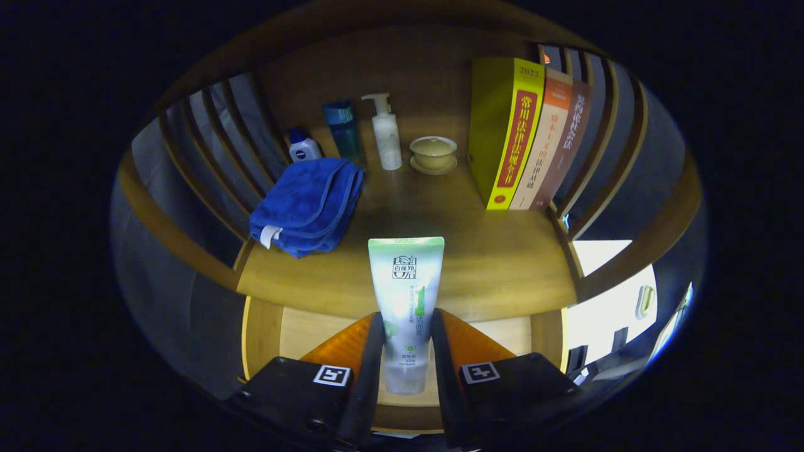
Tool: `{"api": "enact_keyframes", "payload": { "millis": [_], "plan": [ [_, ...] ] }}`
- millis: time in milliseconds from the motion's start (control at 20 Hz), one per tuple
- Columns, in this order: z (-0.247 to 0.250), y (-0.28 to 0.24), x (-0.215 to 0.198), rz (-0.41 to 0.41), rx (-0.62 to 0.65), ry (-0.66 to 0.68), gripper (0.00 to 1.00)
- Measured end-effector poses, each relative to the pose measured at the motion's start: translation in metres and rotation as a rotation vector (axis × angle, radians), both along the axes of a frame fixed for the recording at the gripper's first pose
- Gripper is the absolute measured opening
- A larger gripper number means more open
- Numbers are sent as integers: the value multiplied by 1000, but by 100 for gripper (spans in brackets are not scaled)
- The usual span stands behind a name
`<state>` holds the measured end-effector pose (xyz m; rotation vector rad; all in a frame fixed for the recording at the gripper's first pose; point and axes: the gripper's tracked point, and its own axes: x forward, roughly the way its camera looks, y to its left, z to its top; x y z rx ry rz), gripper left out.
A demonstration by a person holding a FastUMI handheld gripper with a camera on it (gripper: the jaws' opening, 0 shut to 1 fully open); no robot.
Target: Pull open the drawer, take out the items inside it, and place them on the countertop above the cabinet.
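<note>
A white and green tube [406, 295] stands upright between my fingers, its crimped end up and its cap down. My gripper [406, 333] is shut on the tube, both dark pads pressing its lower half. The tube hangs above the open wooden drawer [301, 329], whose pale floor shows below the fingers. Just beyond it lies the wooden countertop [502, 257] of the cabinet, with the tube's top overlapping its front edge.
On the countertop a folded blue towel [308, 204] lies at the left. Behind it stand a small blue-capped bottle [304, 148], a teal bottle [343, 132], a white pump bottle [385, 133] and a lidded cup on a saucer [433, 154]. Three books [524, 135] stand at the right. Slatted wooden sides flank the shelf.
</note>
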<state>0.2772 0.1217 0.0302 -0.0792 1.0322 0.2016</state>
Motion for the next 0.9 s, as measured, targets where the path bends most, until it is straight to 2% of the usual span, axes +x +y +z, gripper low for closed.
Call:
{"api": "enact_keyframes", "payload": {
  "millis": [550,900],
  "plan": [
    [-38,15,104,7,-55,-28,51],
    [-54,15,111,-4,-64,-9,53]
  ]
}}
